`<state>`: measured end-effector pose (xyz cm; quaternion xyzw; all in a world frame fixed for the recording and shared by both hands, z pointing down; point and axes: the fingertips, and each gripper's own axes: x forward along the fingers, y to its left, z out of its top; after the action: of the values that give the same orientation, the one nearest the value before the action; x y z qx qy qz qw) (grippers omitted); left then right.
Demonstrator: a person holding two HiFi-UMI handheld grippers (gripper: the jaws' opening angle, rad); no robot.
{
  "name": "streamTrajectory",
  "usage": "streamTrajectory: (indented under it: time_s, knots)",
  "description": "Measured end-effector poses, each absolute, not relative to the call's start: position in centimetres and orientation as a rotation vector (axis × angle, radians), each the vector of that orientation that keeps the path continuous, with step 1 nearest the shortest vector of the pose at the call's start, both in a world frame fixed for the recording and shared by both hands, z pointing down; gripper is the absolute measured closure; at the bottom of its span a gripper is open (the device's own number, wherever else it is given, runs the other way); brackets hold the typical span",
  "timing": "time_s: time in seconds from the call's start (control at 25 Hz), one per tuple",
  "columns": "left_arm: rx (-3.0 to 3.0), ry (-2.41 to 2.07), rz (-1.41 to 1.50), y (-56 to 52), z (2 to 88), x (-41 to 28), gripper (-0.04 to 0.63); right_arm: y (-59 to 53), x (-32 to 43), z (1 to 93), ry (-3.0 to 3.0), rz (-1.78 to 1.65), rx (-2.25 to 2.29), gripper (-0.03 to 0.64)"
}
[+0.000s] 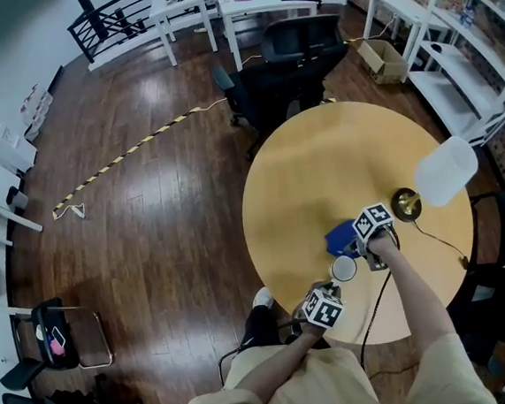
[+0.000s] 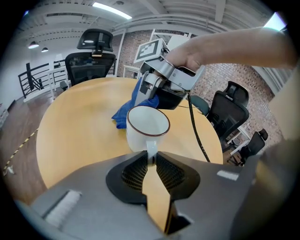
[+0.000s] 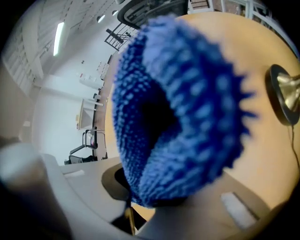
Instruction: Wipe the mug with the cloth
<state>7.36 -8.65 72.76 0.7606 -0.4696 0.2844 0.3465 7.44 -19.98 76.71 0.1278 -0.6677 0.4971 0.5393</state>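
A white mug [image 2: 147, 125] with a dark rim stands upright on the round wooden table [image 1: 321, 172]. My left gripper [image 2: 151, 158] is shut on its handle, which faces me. In the head view the mug [image 1: 343, 269] sits near the table's front edge, just beyond my left gripper [image 1: 336, 286]. A blue fluffy cloth [image 3: 178, 108] is bunched in my right gripper [image 3: 145, 201], which is shut on it. From the left gripper view, that cloth [image 2: 132, 107] hangs behind the mug's far side, touching or almost touching it. My right gripper [image 1: 362, 246] is just beyond the mug.
A lamp with a white shade [image 1: 445, 171] and a brass base [image 1: 405, 203] stands on the table's right side, its cable [image 1: 439, 243] trailing toward the edge. A black office chair [image 1: 292, 55] stands at the far side. White shelving [image 1: 474, 60] lines the right wall.
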Motion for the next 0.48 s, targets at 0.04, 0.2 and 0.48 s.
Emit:
streamTrajectory:
  time_s: [0.04,0.2,0.48]
  knots:
    - [1.975,-1.221,0.743,-8.6,72.8,7.4,0.548,-20.0,7.6,76.7,-1.605,1.191,0.322,0.555]
    - [1.974,-1.215,0.766,-8.3,73.2,7.5,0.548,-19.8,7.9,76.1,-1.667,1.222,0.384,0.555]
    - [1.991,-1.180,0.802,-7.7,73.5,8.3,0.548,-19.4,8.4,75.6,-1.763,1.271,0.457,0.555]
